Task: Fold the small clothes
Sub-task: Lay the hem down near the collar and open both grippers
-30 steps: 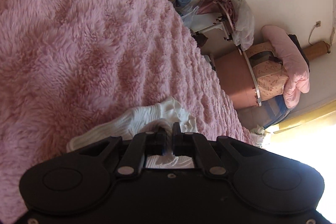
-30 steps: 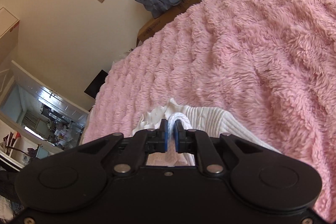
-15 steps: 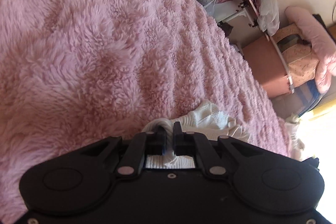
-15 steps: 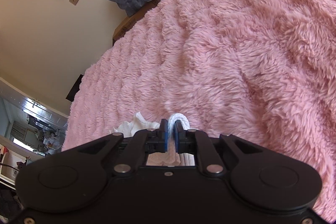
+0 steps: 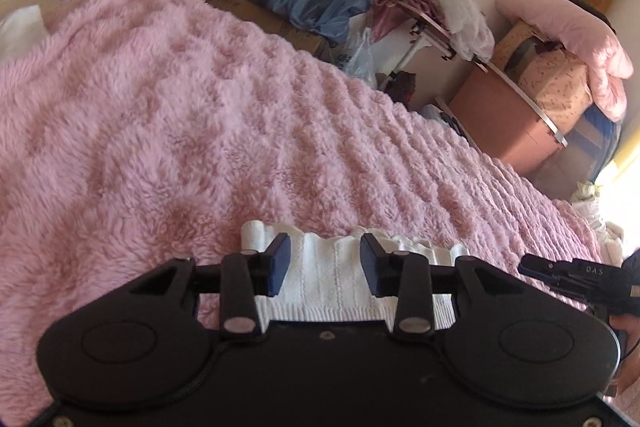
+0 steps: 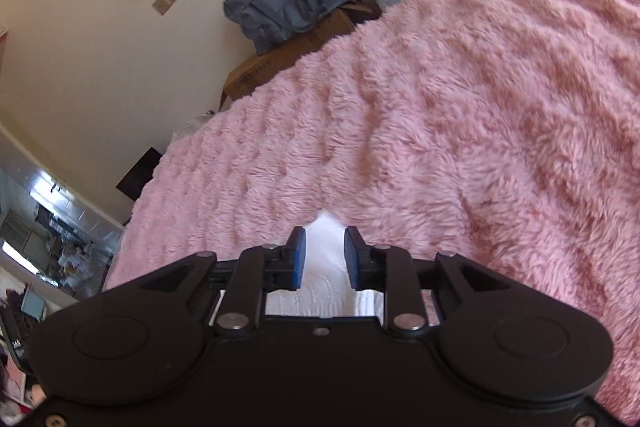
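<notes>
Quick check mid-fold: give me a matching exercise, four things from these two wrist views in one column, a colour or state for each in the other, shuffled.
Things:
1. left tongs
2. white knit garment
3. fluffy blanket
4. bag on the cardboard box

States or colours:
A. blue-grey, crumpled
B. pink, covering the bed
C. open, pads apart
D. lying flat on the blanket, ribbed hem nearest the camera

Pairs: 1-C, 2-D, 3-B, 4-A. The right tongs are open too, over the same garment.
</notes>
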{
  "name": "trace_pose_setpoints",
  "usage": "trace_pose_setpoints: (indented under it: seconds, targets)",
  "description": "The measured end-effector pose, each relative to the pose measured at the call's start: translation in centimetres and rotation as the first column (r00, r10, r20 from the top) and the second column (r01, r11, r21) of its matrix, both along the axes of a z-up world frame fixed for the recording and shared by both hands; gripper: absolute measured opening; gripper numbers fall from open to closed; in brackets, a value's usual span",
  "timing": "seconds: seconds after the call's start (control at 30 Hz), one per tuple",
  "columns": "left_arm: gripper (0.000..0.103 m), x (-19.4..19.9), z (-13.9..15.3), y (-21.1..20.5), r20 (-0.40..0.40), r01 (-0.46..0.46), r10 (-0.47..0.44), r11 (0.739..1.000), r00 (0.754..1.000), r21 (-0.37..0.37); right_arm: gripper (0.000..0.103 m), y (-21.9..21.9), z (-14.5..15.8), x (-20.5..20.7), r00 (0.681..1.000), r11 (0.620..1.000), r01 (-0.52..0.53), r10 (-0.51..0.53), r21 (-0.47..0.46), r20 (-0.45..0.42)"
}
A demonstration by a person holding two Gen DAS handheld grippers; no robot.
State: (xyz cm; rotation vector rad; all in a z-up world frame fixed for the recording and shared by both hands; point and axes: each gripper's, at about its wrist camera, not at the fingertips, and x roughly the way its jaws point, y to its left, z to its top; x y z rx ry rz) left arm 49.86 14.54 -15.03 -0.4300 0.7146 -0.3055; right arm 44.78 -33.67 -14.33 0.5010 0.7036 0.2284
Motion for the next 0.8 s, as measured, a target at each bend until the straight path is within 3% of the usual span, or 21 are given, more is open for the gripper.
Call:
trace_pose_setpoints:
  seconds: [0.13, 0.2, 0.3, 0.4, 0.5, 0.6, 0.67, 0.8]
  targets:
    - [0.04, -0.9, -0.9, -3.9, 0.007, 0.095, -0.096, 0.993, 0.995, 0.074, 0.023, 3.9, -0.2, -0.1, 0.994, 0.98, -0.105, 0.107, -0.169, 0.003]
    - [0.04, -0.9, -2.3, -5.5, -0.035, 0.124, -0.12, 0.985, 0.992, 0.122, 0.023, 5.3, -1.2, 0.2, 0.99, 0.966, -0.142, 0.139, -0.214, -0.027]
    - [0.04, -0.3, -4.9, -6.4, -0.122, 0.112, -0.093, 0.98, 0.988, 0.164, 0.023, 5.9, -2.9, 0.9, 0.99, 0.959, -0.129, 0.112, -0.25, -0.083]
    - [0.04, -0.3, -6.9, -5.9, -0.145, 0.103, -0.08, 0.981, 0.986, 0.163, 0.023, 5.2, -4.1, 1.3, 0.994, 0.95, -0.071, 0.042, -0.302, -0.102]
    - [0.04, -0.6, -6.7, -5.3, -0.131, 0.077, -0.062, 0.99, 0.989, 0.115, 0.023, 3.6, -4.5, 1.1, 0.992, 0.973, -0.046, 0.019, -0.226, -0.123]
    - [0.04, -3.4, -4.5, -3.9, -0.073, 0.081, -0.075, 0.994, 0.994, 0.079, 0.023, 2.7, -2.5, -1.2, 0.997, 0.985, -0.052, 0.041, -0.163, -0.071]
    - [0.041, -6.3, -3.0, -2.9, -0.024, 0.092, -0.09, 0.992, 0.996, 0.082, 0.023, 2.1, -0.9, -3.9, 0.996, 0.984, -0.085, 0.082, -0.153, -0.029]
    - [0.043, -13.0, -1.7, -0.7, 0.017, 0.081, -0.083, 0.993, 0.996, 0.087, 0.036, 0.8, 0.5, -10.3, 0.988, 0.97, -0.151, 0.155, -0.191, 0.005]
